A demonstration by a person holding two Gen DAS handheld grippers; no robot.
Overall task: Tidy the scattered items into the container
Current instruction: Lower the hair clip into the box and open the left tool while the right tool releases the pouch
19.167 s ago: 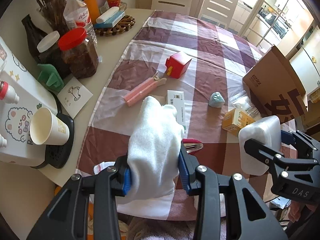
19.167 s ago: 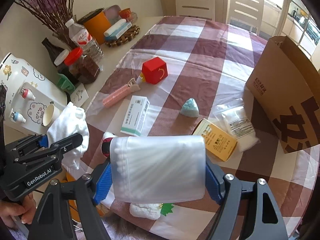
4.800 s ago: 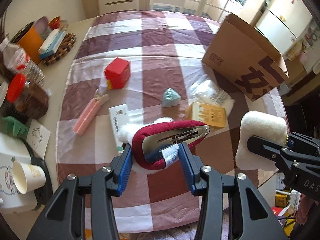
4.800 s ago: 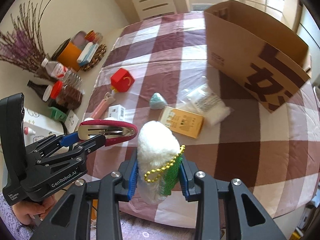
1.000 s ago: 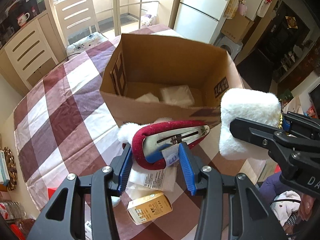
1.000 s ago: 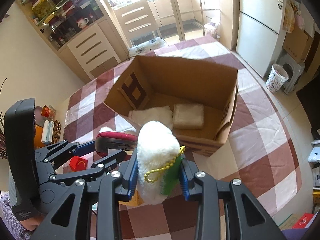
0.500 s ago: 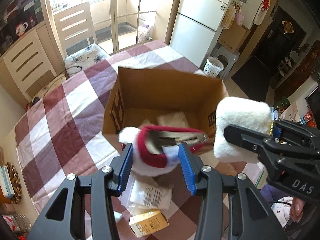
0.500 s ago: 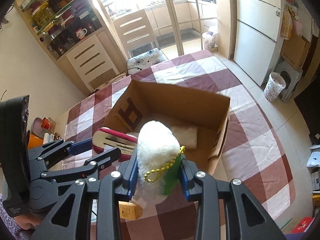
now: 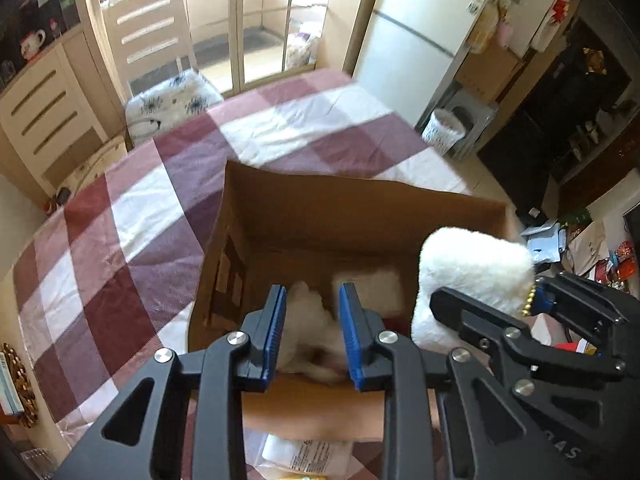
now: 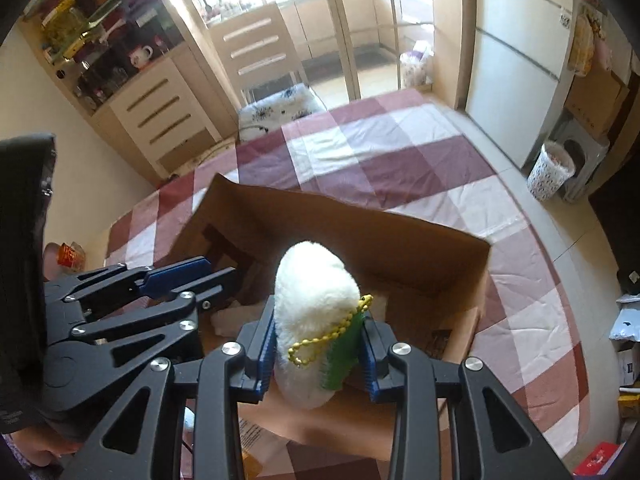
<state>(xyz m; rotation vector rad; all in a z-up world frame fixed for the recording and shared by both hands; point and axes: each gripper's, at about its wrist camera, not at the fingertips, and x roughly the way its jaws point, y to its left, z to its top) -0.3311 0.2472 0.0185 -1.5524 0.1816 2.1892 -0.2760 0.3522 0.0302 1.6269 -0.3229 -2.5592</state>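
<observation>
Over the box [image 9: 360, 216] at the bench's far edge, the left gripper [image 9: 311, 320] is closed and empty; the right gripper [image 10: 318, 344] clamps a plush [image 10: 312, 304].

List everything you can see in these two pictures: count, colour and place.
box: one, brown cardboard, open, on the cloth
cloth: one, maroon and white check, over the table
white things: at least two, blurred, on the box floor
toy: one, white plush with a green tag and gold bead chain, above the box
bag: one, clear, on the cloth by the near side of the box
chair: one, cream, beyond the table
fridge: one, white, far right
bin: one, white, on the floor by the fridge
left gripper: black with blue pads, shut, over the box
right gripper: same, shut on the toy
</observation>
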